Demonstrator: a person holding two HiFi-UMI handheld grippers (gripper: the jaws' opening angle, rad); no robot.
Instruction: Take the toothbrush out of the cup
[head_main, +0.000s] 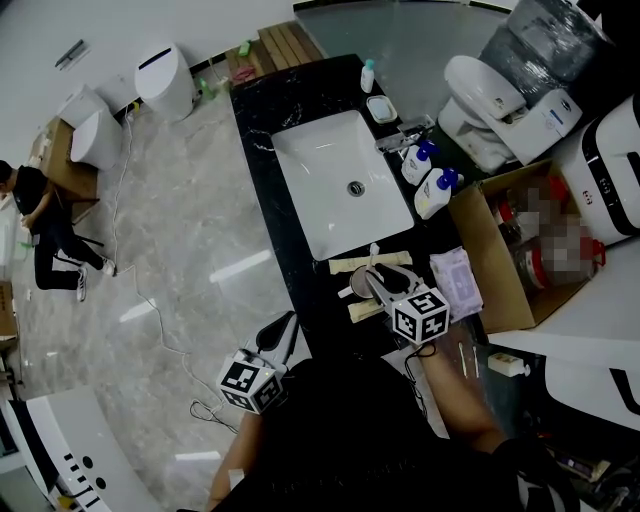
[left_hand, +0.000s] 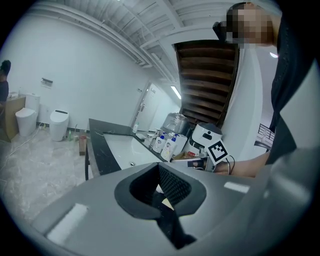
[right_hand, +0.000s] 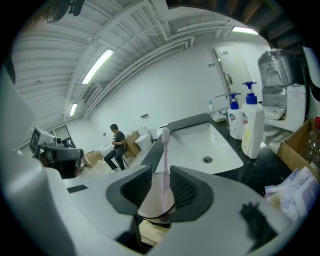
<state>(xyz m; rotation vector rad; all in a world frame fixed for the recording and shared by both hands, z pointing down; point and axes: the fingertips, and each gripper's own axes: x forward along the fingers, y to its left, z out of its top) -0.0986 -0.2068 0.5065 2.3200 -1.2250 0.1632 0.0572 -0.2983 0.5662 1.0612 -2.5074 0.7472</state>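
Note:
A pink toothbrush (head_main: 373, 258) stands upright in a brownish cup (head_main: 357, 288) on the black counter (head_main: 262, 100), just in front of the sink. My right gripper (head_main: 378, 280) is at the cup. In the right gripper view the toothbrush (right_hand: 165, 160) rises between the jaws of the right gripper (right_hand: 161, 187), which stand slightly apart around it over the cup (right_hand: 154, 206). It runs close to the right jaw, and whether they touch is unclear. My left gripper (head_main: 284, 326) hangs off the counter's front edge, over the floor, with nothing in it. In its own view the left gripper (left_hand: 159, 186) looks shut.
A white sink (head_main: 340, 180) with a faucet (head_main: 404, 138) fills the counter's middle. Two pump bottles (head_main: 432, 192) stand at its right, beside an open cardboard box (head_main: 492, 262). A wipes pack (head_main: 456, 280) lies right of the cup. A seated person (head_main: 42, 228) and toilets (head_main: 165, 78) are far left.

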